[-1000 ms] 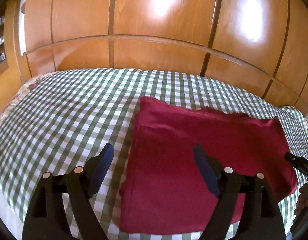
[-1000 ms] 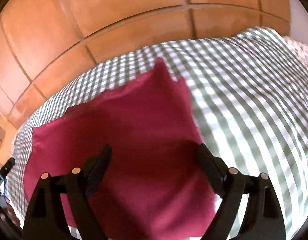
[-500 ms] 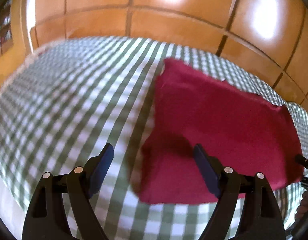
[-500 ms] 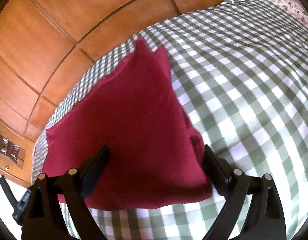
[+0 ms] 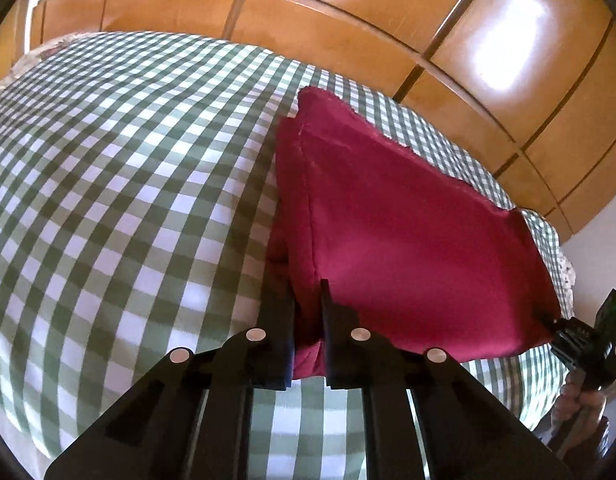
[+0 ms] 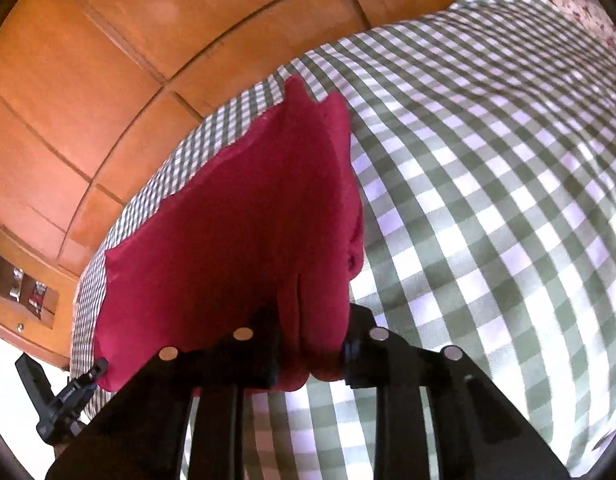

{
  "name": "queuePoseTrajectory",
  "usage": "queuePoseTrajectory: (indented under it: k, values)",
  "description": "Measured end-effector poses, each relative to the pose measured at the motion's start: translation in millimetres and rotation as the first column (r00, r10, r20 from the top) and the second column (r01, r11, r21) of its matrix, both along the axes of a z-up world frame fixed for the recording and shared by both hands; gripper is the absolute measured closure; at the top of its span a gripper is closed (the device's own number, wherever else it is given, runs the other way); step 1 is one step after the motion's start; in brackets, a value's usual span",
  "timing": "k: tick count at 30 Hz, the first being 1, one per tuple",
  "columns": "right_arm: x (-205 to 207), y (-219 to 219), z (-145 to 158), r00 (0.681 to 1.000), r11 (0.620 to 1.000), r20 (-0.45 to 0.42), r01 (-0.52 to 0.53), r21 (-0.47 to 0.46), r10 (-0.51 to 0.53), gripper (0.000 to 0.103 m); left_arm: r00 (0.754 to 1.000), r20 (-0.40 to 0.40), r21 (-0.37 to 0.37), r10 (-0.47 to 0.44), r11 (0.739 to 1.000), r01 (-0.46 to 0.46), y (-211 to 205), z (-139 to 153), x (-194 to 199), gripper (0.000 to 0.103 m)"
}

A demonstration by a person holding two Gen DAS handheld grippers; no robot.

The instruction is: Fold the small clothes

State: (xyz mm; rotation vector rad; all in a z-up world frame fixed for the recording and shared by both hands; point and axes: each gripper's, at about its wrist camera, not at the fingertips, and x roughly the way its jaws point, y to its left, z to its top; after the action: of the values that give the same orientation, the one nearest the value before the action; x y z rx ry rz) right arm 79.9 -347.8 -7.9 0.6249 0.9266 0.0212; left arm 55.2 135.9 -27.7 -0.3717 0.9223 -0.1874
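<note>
Item 1, left hand-held gripper: I read its jaws as having just been closing, now drawn nearly together and pinching the near left corner of the red garment. A fold of red cloth sits between the pads, bunched where they press.

Item 2, red garment: lies flat on the green-and-white checked bedcover, towards the far side near the wooden panelled wall. A stitched seam runs along its left edge. In my right wrist view the same garment spreads away to the left, its near edge lifted and puckered.

Item 3, right hand-held gripper: jaws have just been closing and now stand a little apart, clamped on a thick gather of the garment's near right corner; cloth fills the gap. From the left wrist view I see this gripper at the garment's right corner, with a green light on its body and a person's hand below it.
</note>
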Motion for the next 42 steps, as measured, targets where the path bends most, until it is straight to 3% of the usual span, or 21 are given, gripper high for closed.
queuePoseTrajectory:
  k: [7, 10, 11, 13, 15, 17, 27, 34, 36, 38, 42]
  values:
    - [-47, -1, 2, 0.997, 0.996, -0.025, -0.079, -0.037, 0.078, 0.084, 0.998, -0.003, 0.123, -0.069, 0.990, 0.069, -15, 19, -42, 0.093]
    - [-63, -1, -2, 0.995, 0.995, -0.043, -0.091, -0.042, 0.089, 0.084, 0.999, 0.009, 0.273, -0.054, 0.961, 0.049, -28, 24, -57, 0.092]
    - [-66, -1, -2, 0.995, 0.995, -0.042, -0.096, -0.039, 0.094, 0.084, 0.999, 0.018, 0.293, -0.049, 0.955, 0.041, -30, 26, -60, 0.089]
    - [-66, -2, 0, 0.996, 0.995, -0.038, -0.088, -0.051, 0.087, 0.079, 0.998, 0.043, 0.325, -0.045, 0.945, 0.029, -33, 33, -61, 0.056]
    - [-64, -6, 4, 0.998, 0.996, -0.035, -0.063, -0.068, 0.061, 0.069, 0.994, 0.099, 0.349, -0.039, 0.937, 0.002, -35, 42, -64, 0.046]
    - [-62, -9, 7, 0.999, 0.995, -0.029, -0.044, -0.085, 0.042, 0.063, 0.992, 0.120, 0.368, -0.044, 0.930, -0.003, -37, 48, -60, 0.046]
    - [-23, -6, 29, 0.999, 0.986, 0.044, 0.017, -0.165, -0.010, 0.053, 0.993, 0.114, 0.384, -0.032, 0.923, -0.014, -39, 47, -45, 0.046]
    - [16, 7, 19, 1.000, 0.967, 0.006, -0.003, -0.255, 0.004, 0.052, 0.993, 0.114, 0.384, -0.020, 0.923, -0.025, -36, 45, -34, 0.046]
    - [21, 10, 11, 1.000, 0.962, -0.016, -0.011, -0.272, 0.007, 0.054, 0.994, 0.108, 0.388, -0.014, 0.921, -0.029, -34, 43, -31, 0.046]
    - [24, 9, 4, 0.999, 0.960, -0.033, -0.019, -0.281, 0.010, 0.066, 0.995, 0.103, 0.389, -0.013, 0.921, -0.029, -33, 41, -29, 0.046]
    - [25, 15, 1, 0.998, 0.947, -0.039, -0.053, -0.316, 0.043, 0.077, 0.995, 0.095, 0.405, -0.021, 0.914, -0.020, -33, 35, -23, 0.046]
